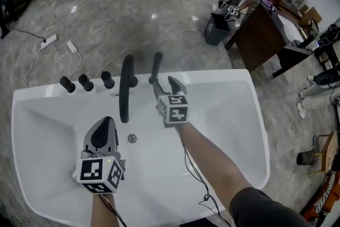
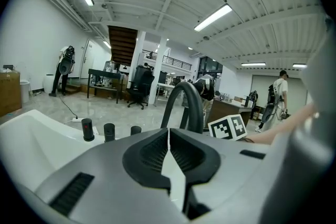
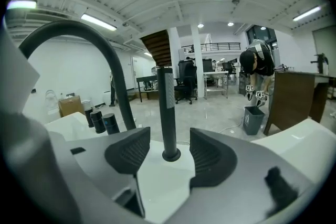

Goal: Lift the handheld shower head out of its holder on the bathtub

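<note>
Fingers on the right gripper [image 3: 169, 159] are spread wide and not holding anything, with the slim black handheld shower head [image 3: 168, 107] lined up right in the gap. It stands upright in its little round black holder [image 3: 170, 155] on the far rim of the white bathtub [image 1: 228, 80]. Neither pad touches the stem, and I'd say it sits at or just ahead of the fingertips, but I can't tell how deep. So to me this is the approach step, with the grab not made yet. Next move would probably be to nudge in until the pads flank the stem low down, squeeze, then pull straight up so it slides out without snagging.

Just left of it is the tall black arched spout [image 1: 126, 87], then three short black round knobs [image 1: 85, 82] along the same rim. The left gripper [image 2: 168, 147] hangs over the basin, well apart from the wand, its fingers pressed together on nothing.
</note>
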`<state>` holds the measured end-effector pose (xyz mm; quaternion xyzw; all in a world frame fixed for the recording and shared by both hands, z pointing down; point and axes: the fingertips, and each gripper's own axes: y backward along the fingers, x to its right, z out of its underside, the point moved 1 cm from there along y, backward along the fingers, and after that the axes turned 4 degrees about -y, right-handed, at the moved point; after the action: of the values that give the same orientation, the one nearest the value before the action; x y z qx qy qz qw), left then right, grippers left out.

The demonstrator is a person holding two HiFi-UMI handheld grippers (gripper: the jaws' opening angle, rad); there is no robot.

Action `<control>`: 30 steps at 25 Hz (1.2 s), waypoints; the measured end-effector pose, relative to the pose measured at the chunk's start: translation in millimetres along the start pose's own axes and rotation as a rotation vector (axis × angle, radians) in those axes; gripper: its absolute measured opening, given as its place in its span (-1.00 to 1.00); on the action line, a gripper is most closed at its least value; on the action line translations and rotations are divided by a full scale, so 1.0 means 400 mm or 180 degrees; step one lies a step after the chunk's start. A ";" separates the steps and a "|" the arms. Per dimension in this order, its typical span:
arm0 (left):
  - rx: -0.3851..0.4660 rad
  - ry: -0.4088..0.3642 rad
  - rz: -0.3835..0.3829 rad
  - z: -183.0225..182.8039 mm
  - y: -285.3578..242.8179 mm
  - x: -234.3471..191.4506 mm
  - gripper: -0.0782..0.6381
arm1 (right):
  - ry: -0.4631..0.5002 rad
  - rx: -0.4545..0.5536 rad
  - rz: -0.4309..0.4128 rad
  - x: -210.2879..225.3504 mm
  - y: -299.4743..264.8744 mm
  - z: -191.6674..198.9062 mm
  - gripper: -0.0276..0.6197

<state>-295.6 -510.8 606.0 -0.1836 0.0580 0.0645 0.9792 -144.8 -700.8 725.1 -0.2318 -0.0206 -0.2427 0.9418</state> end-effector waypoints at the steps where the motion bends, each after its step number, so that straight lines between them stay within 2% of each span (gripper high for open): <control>1: 0.0002 0.0012 0.0001 0.003 -0.002 -0.003 -0.72 | -0.0021 0.0009 -0.0004 0.002 -0.009 -0.001 -0.18; 6: 0.0049 0.0037 0.0004 0.009 -0.019 -0.020 -0.72 | 0.0373 -0.0027 -0.0031 -0.013 -0.059 0.001 -0.19; 16: 0.0072 -0.0052 0.0042 0.027 -0.036 -0.013 -0.72 | 0.0323 0.0100 -0.0102 -0.012 -0.117 -0.030 -0.19; 22: 0.0032 -0.0001 0.0025 0.055 -0.038 -0.021 -0.72 | -0.0066 0.0171 -0.0082 -0.016 -0.143 -0.012 -0.19; 25: 0.0053 -0.0060 0.0020 0.048 -0.033 -0.016 -0.72 | 0.0132 0.0202 -0.0040 -0.025 -0.152 -0.019 -0.26; 27: 0.0059 -0.0081 0.0028 0.048 -0.032 -0.015 -0.72 | 0.0189 0.0218 0.0030 -0.017 -0.157 -0.023 -0.47; 30: 0.0044 -0.0052 0.0023 0.057 -0.025 -0.018 -0.72 | 0.0299 0.0178 0.0028 -0.013 -0.159 -0.024 -0.47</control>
<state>-299.0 -512.4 631.8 -0.1760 0.0511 0.0691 0.9806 -179.8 -752.0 742.9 -0.1938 0.0178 -0.2486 0.9489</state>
